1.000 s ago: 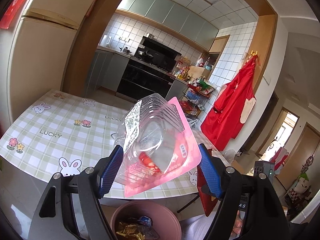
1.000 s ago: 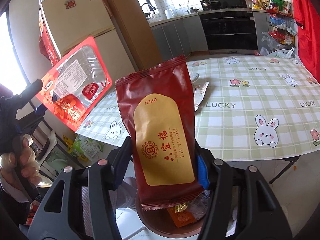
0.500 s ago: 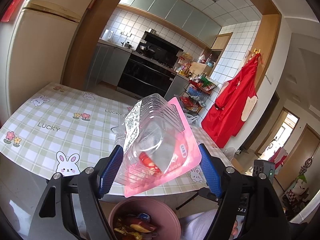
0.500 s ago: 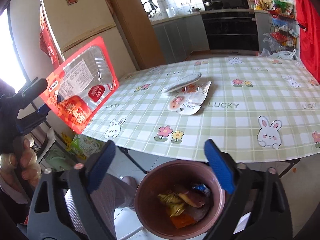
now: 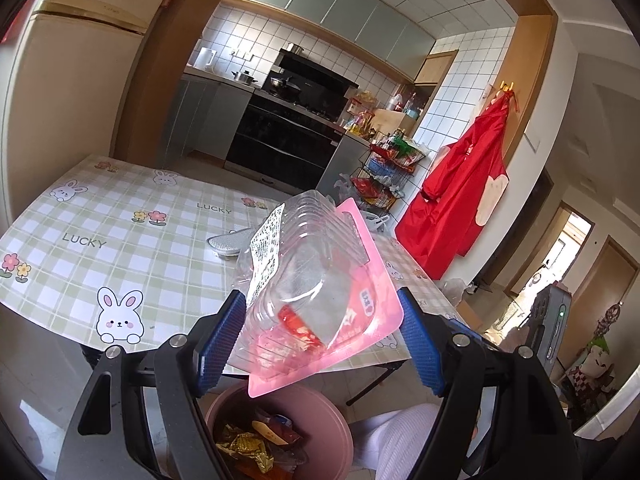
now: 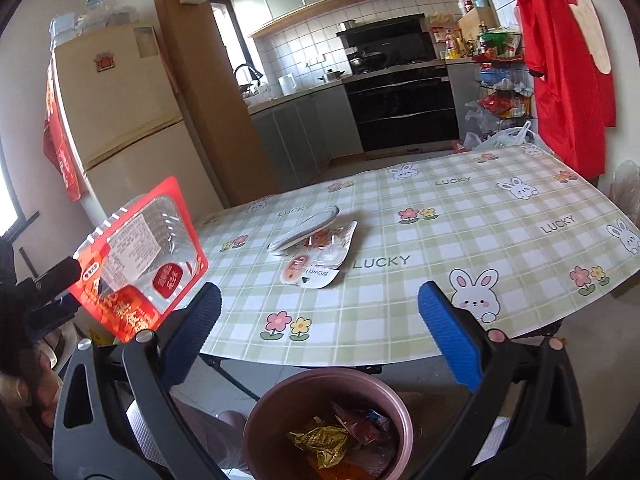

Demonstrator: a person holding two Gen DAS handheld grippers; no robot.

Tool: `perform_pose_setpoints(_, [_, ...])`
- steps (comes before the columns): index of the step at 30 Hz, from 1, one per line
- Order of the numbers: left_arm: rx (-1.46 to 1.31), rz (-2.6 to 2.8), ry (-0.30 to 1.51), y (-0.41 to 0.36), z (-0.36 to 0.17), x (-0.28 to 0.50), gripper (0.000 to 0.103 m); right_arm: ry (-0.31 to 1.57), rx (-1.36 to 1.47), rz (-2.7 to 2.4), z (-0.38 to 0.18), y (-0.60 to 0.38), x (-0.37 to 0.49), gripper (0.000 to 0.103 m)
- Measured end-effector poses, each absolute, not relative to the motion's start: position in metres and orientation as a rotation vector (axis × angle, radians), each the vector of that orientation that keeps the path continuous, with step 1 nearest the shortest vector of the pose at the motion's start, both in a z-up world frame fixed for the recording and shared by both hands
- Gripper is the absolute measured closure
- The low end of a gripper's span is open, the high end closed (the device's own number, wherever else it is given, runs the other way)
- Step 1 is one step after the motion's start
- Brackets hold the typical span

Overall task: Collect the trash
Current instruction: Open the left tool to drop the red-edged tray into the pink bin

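Observation:
My left gripper (image 5: pixel 320 340) is shut on a clear plastic food tray with a red-pink card backing (image 5: pixel 316 296), held above a pink trash bin (image 5: pixel 340 428) with several wrappers inside. The tray also shows at the left of the right wrist view (image 6: pixel 140 256). My right gripper (image 6: pixel 320 344) is open and empty, just above the bin (image 6: pixel 260 416). On the checked tablecloth (image 6: pixel 440 240) lie a white torn wrapper (image 6: pixel 324 260) and a silver pouch (image 6: pixel 304 228); the pouch also shows in the left wrist view (image 5: pixel 230 242).
A beige fridge (image 6: pixel 128 128) stands left of the table. A red apron (image 5: pixel 460 200) hangs on the wall to the right, beside a wire rack of groceries (image 5: pixel 384 172). The kitchen counter and black oven (image 6: pixel 400 108) are behind the table.
My right gripper let go of the dark red snack packet, which now lies in the bin, and its jaws stand open. The left gripper still holds the tray over the bin.

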State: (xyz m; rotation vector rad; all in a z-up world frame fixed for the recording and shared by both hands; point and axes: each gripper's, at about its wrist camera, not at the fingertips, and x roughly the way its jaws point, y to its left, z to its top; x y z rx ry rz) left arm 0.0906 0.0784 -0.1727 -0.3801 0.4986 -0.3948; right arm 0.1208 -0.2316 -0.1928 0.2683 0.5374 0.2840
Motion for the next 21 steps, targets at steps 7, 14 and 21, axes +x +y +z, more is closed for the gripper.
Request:
perform_pose_setpoints(7, [-0.385, -0.444, 0.547, 0.062, -0.183, 0.094, 0.028, 0.538, 0.311, 0.228, -0.199, -0.251, 0.122, 0.006])
perform_pose_setpoints(14, [-0.365, -0.495, 0.594, 0.041, -0.193, 0.094, 0.028, 0.554, 0.331, 0.215, -0.204, -0.257, 0.125, 0.006])
perform_pose_setpoints(21, [-0.372, -0.548, 0.642, 0.024, -0.203, 0.096, 0.028, 0.555, 0.336, 0.212, -0.207, -0.261, 0.123, 0.006])
